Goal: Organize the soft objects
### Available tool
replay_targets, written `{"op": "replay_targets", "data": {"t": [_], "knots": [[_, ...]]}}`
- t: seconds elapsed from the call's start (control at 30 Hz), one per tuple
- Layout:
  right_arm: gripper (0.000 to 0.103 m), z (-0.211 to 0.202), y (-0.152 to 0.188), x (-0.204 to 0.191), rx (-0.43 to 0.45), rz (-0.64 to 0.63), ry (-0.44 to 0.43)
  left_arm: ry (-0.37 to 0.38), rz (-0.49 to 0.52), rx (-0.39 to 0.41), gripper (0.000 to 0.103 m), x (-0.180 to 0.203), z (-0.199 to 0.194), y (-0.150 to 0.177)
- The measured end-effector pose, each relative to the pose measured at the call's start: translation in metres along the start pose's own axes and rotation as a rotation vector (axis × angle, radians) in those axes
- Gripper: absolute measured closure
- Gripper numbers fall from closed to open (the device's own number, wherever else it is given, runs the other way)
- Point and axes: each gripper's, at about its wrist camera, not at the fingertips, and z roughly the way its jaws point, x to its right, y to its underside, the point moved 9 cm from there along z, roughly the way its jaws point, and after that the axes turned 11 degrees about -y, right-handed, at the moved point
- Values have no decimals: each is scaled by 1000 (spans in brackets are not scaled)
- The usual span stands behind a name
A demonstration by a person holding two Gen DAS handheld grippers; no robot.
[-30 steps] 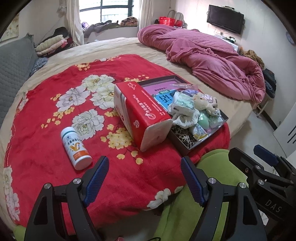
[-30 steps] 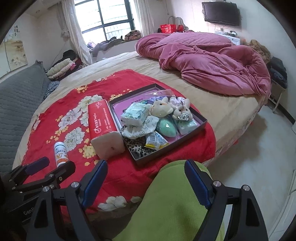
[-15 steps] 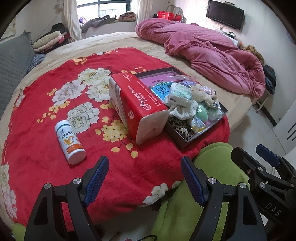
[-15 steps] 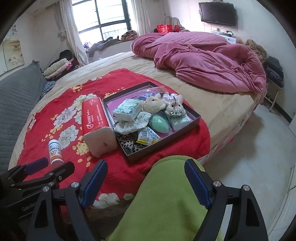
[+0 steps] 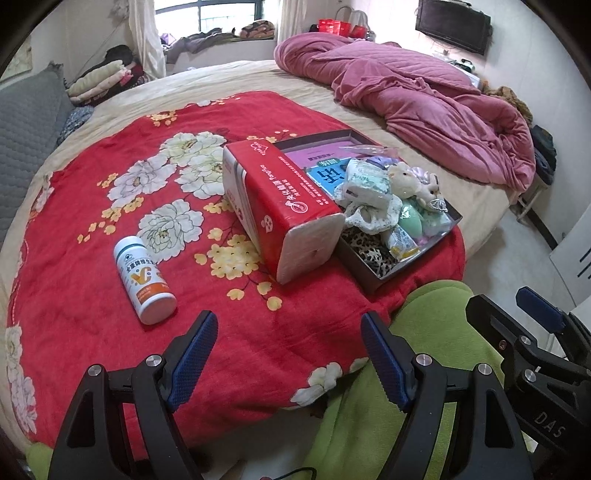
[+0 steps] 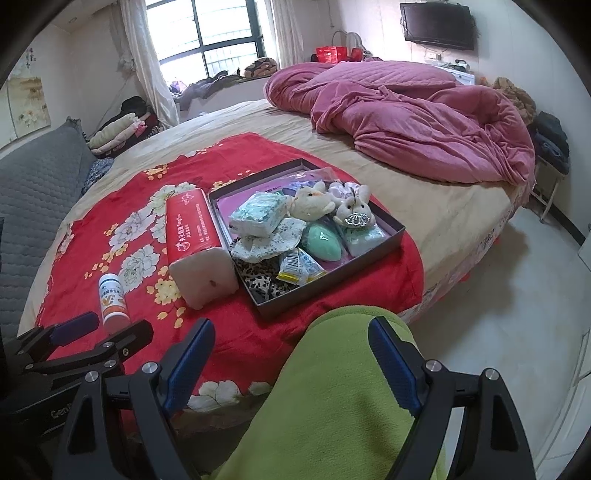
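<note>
A dark shallow box [image 6: 394, 229] [image 5: 384, 277] sits on the red flowered blanket [image 5: 110, 266] [image 6: 122, 236], filled with soft items: a white tissue pack [image 6: 258, 214], two plush rabbits [image 6: 354, 214], a green sponge [image 6: 321, 242], a leopard cloth [image 6: 258, 282]. A red tissue pack [image 5: 280, 203] [image 6: 192, 229] lies beside the box's left side. A white pill bottle [image 5: 144, 280] [image 6: 112, 301] lies further left. My left gripper [image 5: 288, 354] hangs open above the blanket's near edge. My right gripper [image 6: 291, 362] is open over a green-clad leg [image 6: 332, 406], empty.
A crumpled pink quilt [image 6: 406, 118] covers the far right of the round bed. A grey padded headboard [image 6: 33, 192] stands at the left, folded clothes [image 6: 118, 129] by the window. Bare floor [image 6: 517, 302] lies to the right. A television [image 6: 437, 26] hangs on the wall.
The left wrist view has shifted a little, so the blanket and box sit slightly differently in frame. Both grippers stay open and nothing on the bed has moved.
</note>
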Motion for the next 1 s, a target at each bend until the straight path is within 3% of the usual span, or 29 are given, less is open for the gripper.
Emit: {"op": "replay_targets", "data": {"t": [1.0], "knots": [[18,-2,-1,-6,0,-16,-6,-27,-12,-17,22,-9,10,0]]}}
